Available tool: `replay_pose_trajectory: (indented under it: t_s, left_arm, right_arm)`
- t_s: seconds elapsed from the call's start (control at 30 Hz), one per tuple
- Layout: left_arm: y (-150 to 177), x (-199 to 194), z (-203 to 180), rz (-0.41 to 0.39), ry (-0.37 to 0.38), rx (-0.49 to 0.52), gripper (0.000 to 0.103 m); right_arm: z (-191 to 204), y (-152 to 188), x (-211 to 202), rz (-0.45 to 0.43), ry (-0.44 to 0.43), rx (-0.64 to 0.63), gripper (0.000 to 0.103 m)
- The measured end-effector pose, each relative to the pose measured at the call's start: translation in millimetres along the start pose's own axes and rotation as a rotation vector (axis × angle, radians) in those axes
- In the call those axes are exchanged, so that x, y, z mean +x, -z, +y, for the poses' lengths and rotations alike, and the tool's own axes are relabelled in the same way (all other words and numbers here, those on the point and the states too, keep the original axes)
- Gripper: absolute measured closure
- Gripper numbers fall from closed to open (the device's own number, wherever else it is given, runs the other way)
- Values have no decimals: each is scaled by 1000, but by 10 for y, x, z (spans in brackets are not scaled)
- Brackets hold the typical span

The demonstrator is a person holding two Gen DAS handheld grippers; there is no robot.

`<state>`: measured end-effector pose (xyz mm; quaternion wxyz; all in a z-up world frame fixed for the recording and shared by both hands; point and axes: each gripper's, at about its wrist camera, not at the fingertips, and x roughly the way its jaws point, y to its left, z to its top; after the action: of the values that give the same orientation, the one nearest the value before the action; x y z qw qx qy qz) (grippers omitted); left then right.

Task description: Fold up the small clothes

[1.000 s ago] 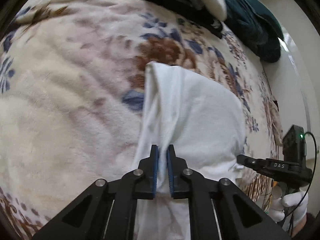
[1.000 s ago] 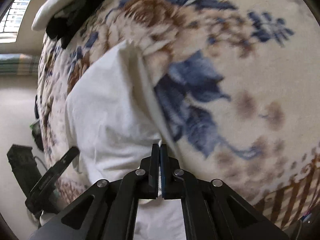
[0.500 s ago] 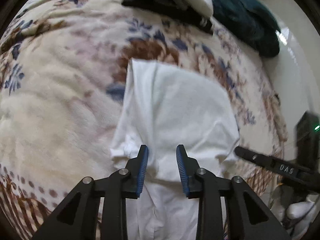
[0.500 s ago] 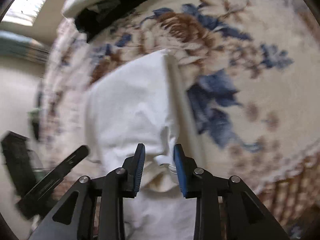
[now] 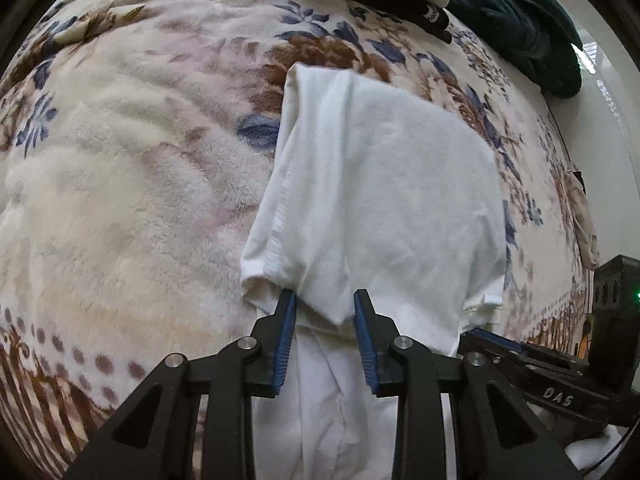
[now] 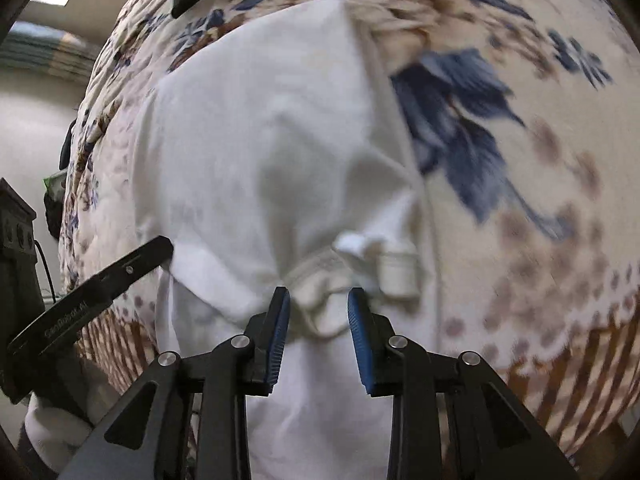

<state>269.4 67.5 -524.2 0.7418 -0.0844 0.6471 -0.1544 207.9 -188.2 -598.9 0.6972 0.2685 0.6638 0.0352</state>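
Floral blanket (image 5: 120, 184), folded white garment (image 5: 380, 200), both claws apart, left view alone shows teal bedding (image 5: 520, 20).

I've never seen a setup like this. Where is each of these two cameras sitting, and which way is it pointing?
Left wrist view: mounted on the left hand-held gripper, looking forward along its open blue-padded fingers at the white garment on the floral blanket; the right hand-held gripper shows at lower right.
Right wrist view: mounted on the right hand-held gripper, jaws open, facing the garment's bunched hem; the left hand-held gripper shows at left.
Shared: the same white garment, the blanket, and each other's gripper.
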Motion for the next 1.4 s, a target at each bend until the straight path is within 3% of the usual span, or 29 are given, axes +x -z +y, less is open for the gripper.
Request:
replay_pose_trajectory:
  t_s: [0.2, 0.23, 0.27, 0.33, 0.53, 0.7, 0.8, 0.83, 0.87, 0.9, 0.93, 0.97, 1.03, 1.23, 1.4]
  left_arm:
    - [332, -533, 10, -78, 93, -68, 75]
    - [443, -611, 14, -74, 88, -70, 60]
    - [549, -661, 28, -65, 86, -73, 29]
    - [809, -698, 70, -25, 75, -94, 8]
    - [1464, -346, 229, 152, 49, -181, 8]
    - [1754, -18, 248, 201, 6, -180, 8]
    - [1793, -21, 180, 175, -4, -167, 10]
    - [1802, -41, 149, 168, 8, -163, 20]
    - [1813, -59, 116, 162, 15, -157, 45]
    - [1835, -82, 89, 161, 12, -147, 59]
    - [1865, -90, 55, 162, 15, -141, 77]
    - [1870, -119, 50, 151, 28, -140, 89]
    - [1870, -194, 74, 125, 48, -143, 94]
    - [1664, -670, -11, 27, 157, -217, 96]
    - [1096, -1182, -146, -118, 242, -247, 96]
  right_arm:
    - [-226, 396, -468, -22, -72, 84, 67]
    - [-273, 495, -522, -13, -66, 98, 67]
    - [-336, 605, -560, 3, -62, 113, 67]
    - [-460, 820, -591, 36, -57, 143, 67]
    - [-808, 1385, -332, 152, -32, 212, 61]
    - [-908, 1495, 70, 229, -47, 206, 61]
    - [-881, 1517, 218, 257, -129, 220, 61]
    - [-863, 1531, 244, 265, -156, 224, 61]
    - [-850, 1545, 267, 272, -175, 226, 61]
    - [-818, 1549, 283, 271, -187, 224, 62]
    - [-776, 1551, 282, 262, -200, 216, 73]
    - [-736, 1553, 264, 250, -195, 203, 93]
    - [-697, 1540, 195, 231, -211, 200, 95]
    - [-405, 1363, -232, 149, -320, 188, 96]
    - [-154, 901, -690, 65, -397, 148, 96]
